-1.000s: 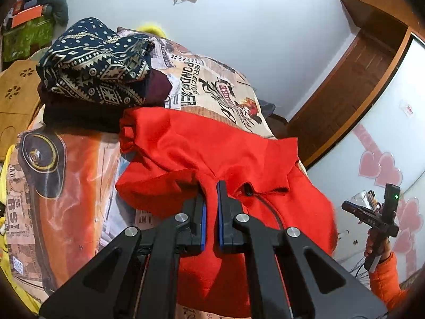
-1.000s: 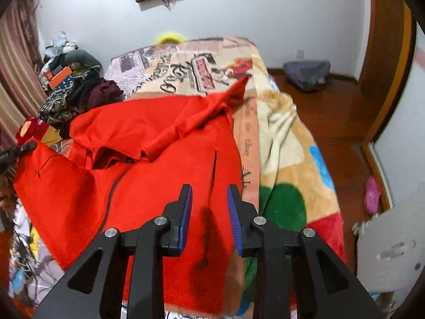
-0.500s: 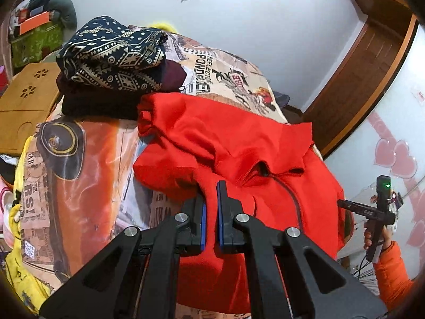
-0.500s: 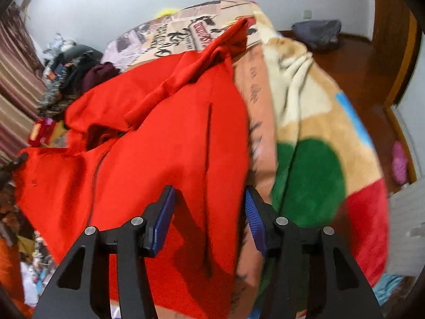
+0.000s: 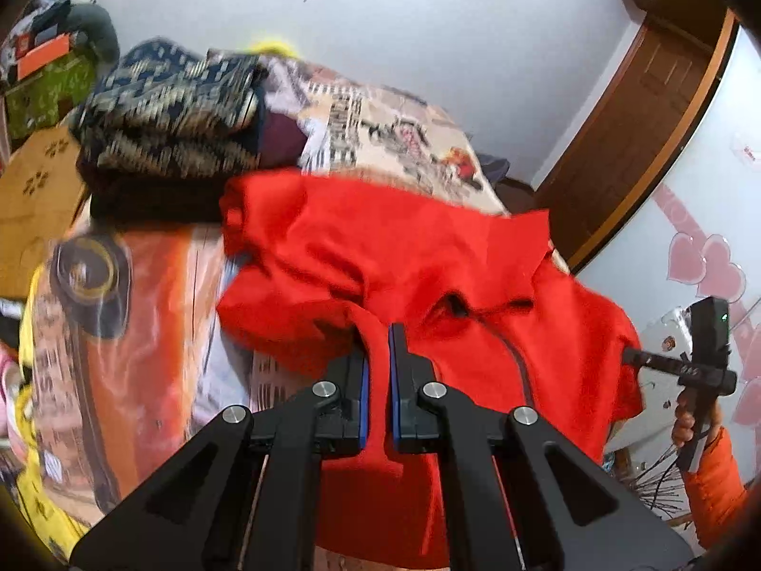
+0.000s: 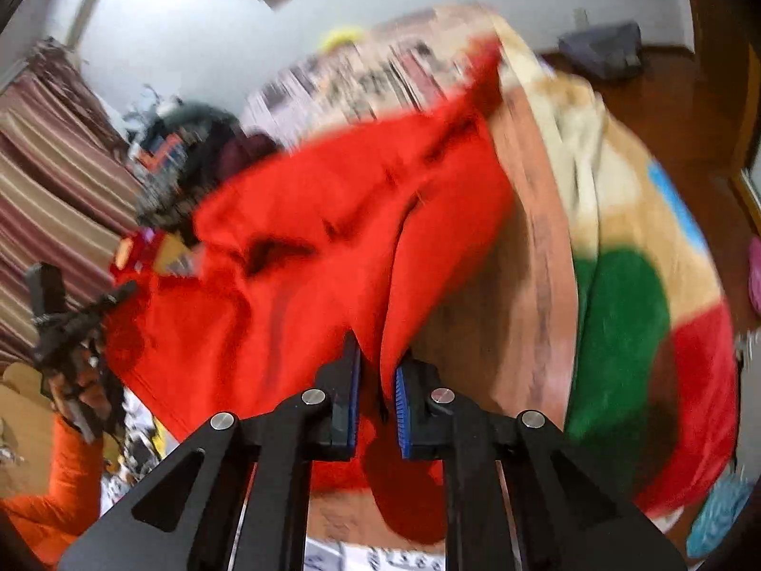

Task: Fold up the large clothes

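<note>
Left wrist view: left tongs (image 5: pixel 376 371) pinch one red garment (image 5: pixel 404 257) (on the bed (image 5: pixel 142 333)); right tongs (image 6: pixel 376 395) just closed, gripping its hem.

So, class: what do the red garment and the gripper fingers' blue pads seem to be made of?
Red garment: probably a soft matte knit or fleece; it drapes in rounded folds without shine. Blue pads: likely rubber or plastic; fine ribs show along the edge, though blur leaves it open.

One red garment (image 5: pixel 428 257), two grippers (both clamping it).
</note>
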A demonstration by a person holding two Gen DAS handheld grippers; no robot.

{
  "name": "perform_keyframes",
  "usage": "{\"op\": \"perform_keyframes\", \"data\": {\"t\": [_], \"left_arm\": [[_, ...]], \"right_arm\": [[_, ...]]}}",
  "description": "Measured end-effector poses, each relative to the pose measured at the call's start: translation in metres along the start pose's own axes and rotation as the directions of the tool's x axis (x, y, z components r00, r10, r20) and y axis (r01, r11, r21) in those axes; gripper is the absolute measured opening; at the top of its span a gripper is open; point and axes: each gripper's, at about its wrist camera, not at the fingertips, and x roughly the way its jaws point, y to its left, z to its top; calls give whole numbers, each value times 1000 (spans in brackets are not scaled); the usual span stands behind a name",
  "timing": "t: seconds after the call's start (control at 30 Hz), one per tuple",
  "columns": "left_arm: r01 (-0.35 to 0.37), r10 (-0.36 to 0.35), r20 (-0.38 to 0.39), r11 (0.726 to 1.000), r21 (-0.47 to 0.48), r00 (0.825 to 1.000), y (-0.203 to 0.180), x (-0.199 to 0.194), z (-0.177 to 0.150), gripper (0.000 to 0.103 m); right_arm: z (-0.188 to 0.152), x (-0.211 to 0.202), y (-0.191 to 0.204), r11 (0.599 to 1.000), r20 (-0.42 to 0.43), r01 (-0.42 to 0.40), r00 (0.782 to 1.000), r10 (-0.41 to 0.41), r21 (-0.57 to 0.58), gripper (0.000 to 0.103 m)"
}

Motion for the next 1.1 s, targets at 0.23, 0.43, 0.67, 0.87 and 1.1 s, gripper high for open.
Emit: {"op": "perform_keyframes", "data": {"t": [0.23,0.43,0.67,0.87,1.1], "left_arm": [[-84,82,99,996,14,992,5,10,74,5],[-196,205,110,977,-83,973,49,53,117,5],[-239,235,-39,960,-148,971,89,126,109,5],[-161,138,-137,971,-177,981,91,142,95,6],[-125,110,-131,985,-117,985,60,108,106,20]], "right_arm": [[85,-11,25,997,151,46,988,-36,-62,10],[147,29,-8,993,170,112,979,-115,29,10],[166,81,-47,985,89,131,986,-142,114,12],[165,87,-56,980,55,186,980,-190,67,17],[167,30,-53,967,178,230,953,-247,112,22]]}}
